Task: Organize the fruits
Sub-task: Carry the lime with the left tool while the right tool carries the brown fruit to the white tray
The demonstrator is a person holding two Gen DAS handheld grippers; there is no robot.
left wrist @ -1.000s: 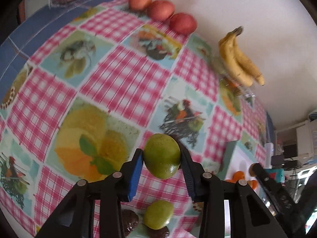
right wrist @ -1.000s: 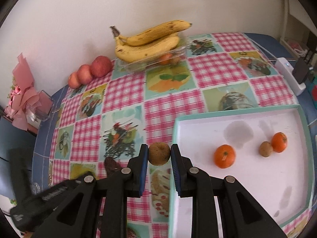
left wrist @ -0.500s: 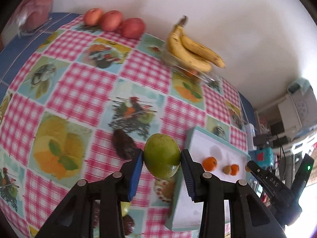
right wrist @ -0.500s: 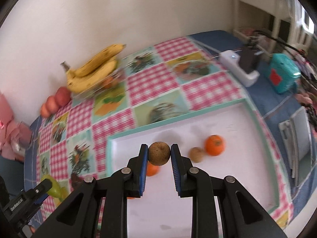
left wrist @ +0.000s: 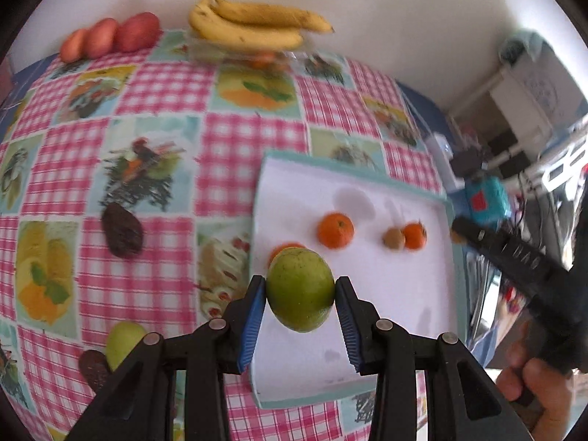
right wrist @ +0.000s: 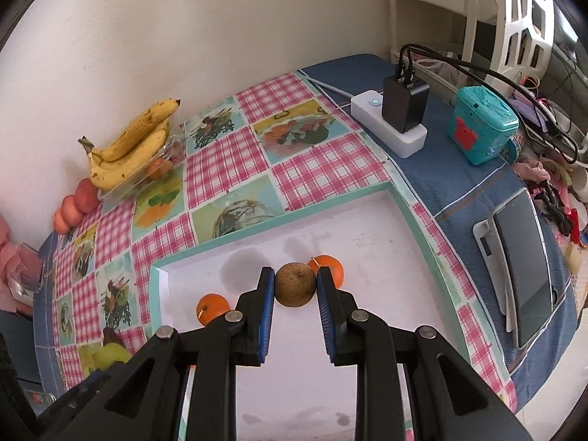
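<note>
My left gripper (left wrist: 300, 292) is shut on a green round fruit (left wrist: 299, 288) and holds it above the near left part of the white tray (left wrist: 389, 286). My right gripper (right wrist: 296, 284) is shut on a small brown round fruit (right wrist: 296, 283) above the tray (right wrist: 367, 220). In the tray lie tangerines (left wrist: 335, 230) (left wrist: 414, 236) and a small brown fruit (left wrist: 393, 238). In the right wrist view two tangerines (right wrist: 212, 307) (right wrist: 332, 269) show beside the fingers.
On the checked tablecloth lie a dark avocado (left wrist: 122, 230), a green fruit (left wrist: 124, 341), another dark fruit (left wrist: 94, 369), bananas on a clear box (left wrist: 253, 27) and red apples (left wrist: 110, 36). A power strip with charger (right wrist: 395, 121), a teal box (right wrist: 481, 125) and a tablet (right wrist: 522, 264) are to the right.
Both grippers moved right from above the cloth to above the tray, each still holding its fruit. The right gripper moved further over the tray, closer to the tangerines.
</note>
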